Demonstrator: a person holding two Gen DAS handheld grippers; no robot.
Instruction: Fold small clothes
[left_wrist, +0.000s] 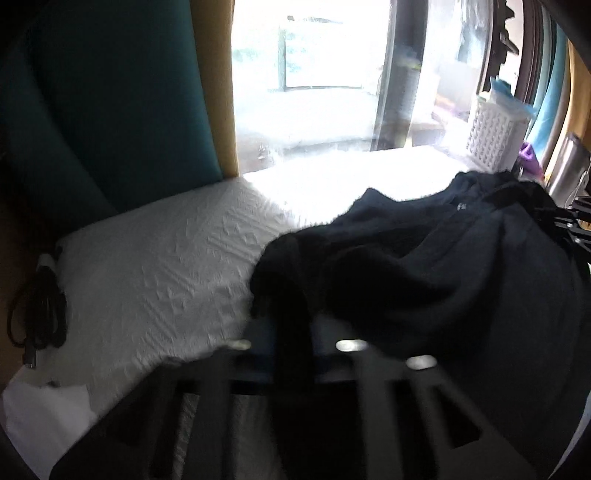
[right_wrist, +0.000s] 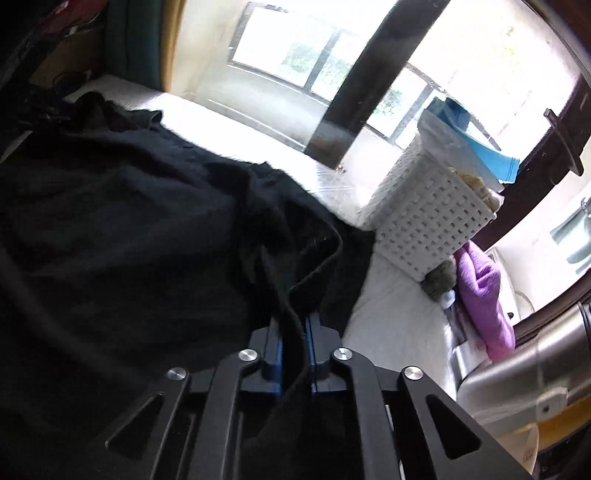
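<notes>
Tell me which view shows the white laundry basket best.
The right wrist view: the white laundry basket sits close and sharp on the bed, its lattice wall and contents visible. The left wrist view shows it small and distant at the far right, washed out by window glare.

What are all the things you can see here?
black garment: one, black, bunched on the white mattress, pinched by both grippers
white mattress: one, white, under everything
laundry basket: one, white, far side of mattress, holding blue and white cloth
purple cloth: one, purple, beside the basket
black cable: one, black, coiled off the mattress's left edge
window: one, bright, behind the mattress
left gripper: black, shut on garment
right gripper: black with blue pads, shut on garment
</notes>
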